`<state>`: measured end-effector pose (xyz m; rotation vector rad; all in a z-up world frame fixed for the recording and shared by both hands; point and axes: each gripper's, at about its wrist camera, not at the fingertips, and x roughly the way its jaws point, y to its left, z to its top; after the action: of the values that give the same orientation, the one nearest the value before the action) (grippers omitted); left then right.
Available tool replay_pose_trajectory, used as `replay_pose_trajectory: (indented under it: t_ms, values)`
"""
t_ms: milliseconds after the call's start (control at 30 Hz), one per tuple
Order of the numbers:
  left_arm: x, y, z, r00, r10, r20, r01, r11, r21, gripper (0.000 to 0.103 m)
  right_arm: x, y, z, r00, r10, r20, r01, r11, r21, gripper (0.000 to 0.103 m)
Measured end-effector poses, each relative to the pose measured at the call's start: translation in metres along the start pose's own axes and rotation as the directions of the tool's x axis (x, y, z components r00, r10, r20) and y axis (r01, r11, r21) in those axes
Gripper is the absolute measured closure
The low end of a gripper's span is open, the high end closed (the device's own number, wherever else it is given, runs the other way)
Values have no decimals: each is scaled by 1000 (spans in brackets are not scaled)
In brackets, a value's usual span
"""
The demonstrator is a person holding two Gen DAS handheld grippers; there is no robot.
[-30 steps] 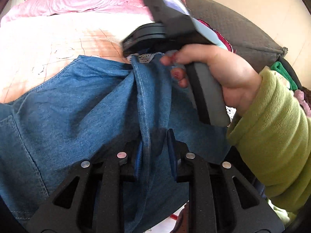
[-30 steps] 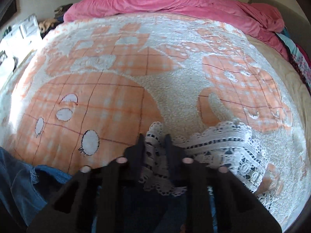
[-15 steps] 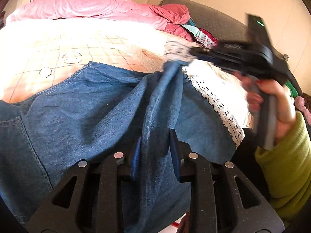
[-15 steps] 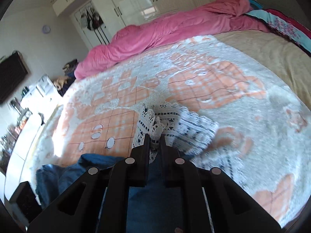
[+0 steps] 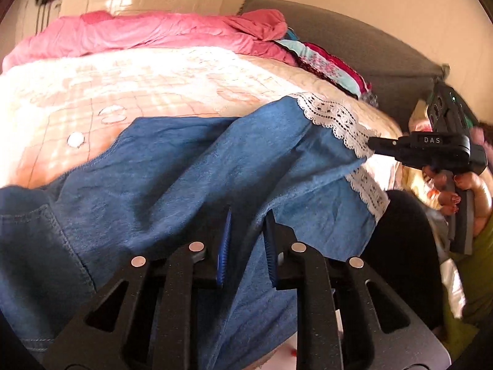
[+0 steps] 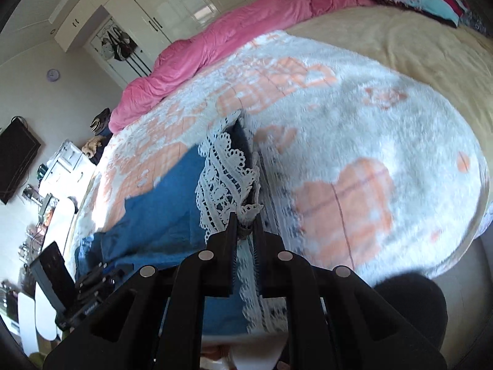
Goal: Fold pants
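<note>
Compared with half a second earlier, the right gripper (image 5: 374, 147) has swung farther out to the right of the left-wrist view, and the lace hem (image 5: 336, 117) it carries is now drawn out flat instead of bunched; a second earlier that gripper sat close above the left one. The pants (image 5: 191, 178), blue denim, lie on the orange-and-white blanket (image 5: 148, 86) covering the bed, one leg stretched as a taut band between the two tools.

The left gripper (image 5: 246, 240) has its blue-padded fingers (image 5: 224, 246) pressed onto a raised fold of denim near the waist end, as in both earlier frames. The right gripper (image 6: 245, 225) pinches the corner of the lace hem (image 6: 225, 182) between closed jaws; its view is rolled sideways relative to the bed.

The right hand (image 5: 462, 191), in a green sleeve (image 5: 480, 265), grips the handle upright, with the tool body pointing left toward the hem. A pink duvet (image 5: 148, 30) lies along the far side of the bed.
</note>
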<state>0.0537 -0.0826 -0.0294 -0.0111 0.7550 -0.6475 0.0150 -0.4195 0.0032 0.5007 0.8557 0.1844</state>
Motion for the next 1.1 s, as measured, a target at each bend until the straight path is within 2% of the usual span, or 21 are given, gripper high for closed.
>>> replay_pose_trajectory:
  t_ms: [167, 233, 300, 367, 400, 433, 633, 767, 967, 1100]
  values:
    - [7, -14, -5, 1000, 21, -7, -21, 997, 69, 90, 6, -11, -11, 999, 25, -35, -24, 1000, 17, 89]
    - [11, -17, -8, 1000, 22, -18, -21, 997, 73, 90, 11, -15, -14, 999, 15, -41, -14, 999, 34, 75]
    - [12, -17, -9, 999, 28, -19, -26, 997, 77, 90, 14, -16, -14, 999, 18, -40, -16, 999, 42, 71]
    - [12, -18, -9, 999, 32, -19, -31, 996, 80, 96, 16, -17, -13, 999, 34, -36, -32, 998, 51, 71]
    - [12, -18, -9, 999, 30, -17, -29, 996, 82, 99, 16, -17, -11, 999, 36, -31, -34, 998, 51, 77]
    - [11, -19, -9, 999, 29, -18, -27, 996, 85, 100, 16, -18, -11, 999, 30, -34, -29, 998, 47, 89]
    - [-15, -24, -9, 1000, 19, 13, -21, 994, 104, 100, -9, -14, -12, 999, 50, -21, -50, 999, 20, 90]
    - [-29, -25, -16, 1000, 3, 12, -5, 995, 104, 100, -30, -14, -25, 999, 30, -42, -31, 999, -19, 90]
    - [-28, -31, -24, 1000, 23, -21, -20, 990, 138, 100, -28, -28, -42, 994, 15, -106, -12, 999, 31, 90]
    - [-33, -31, -29, 999, 29, -22, -26, 990, 140, 100, -31, -25, -48, 993, -2, -116, 4, 1000, 18, 90]
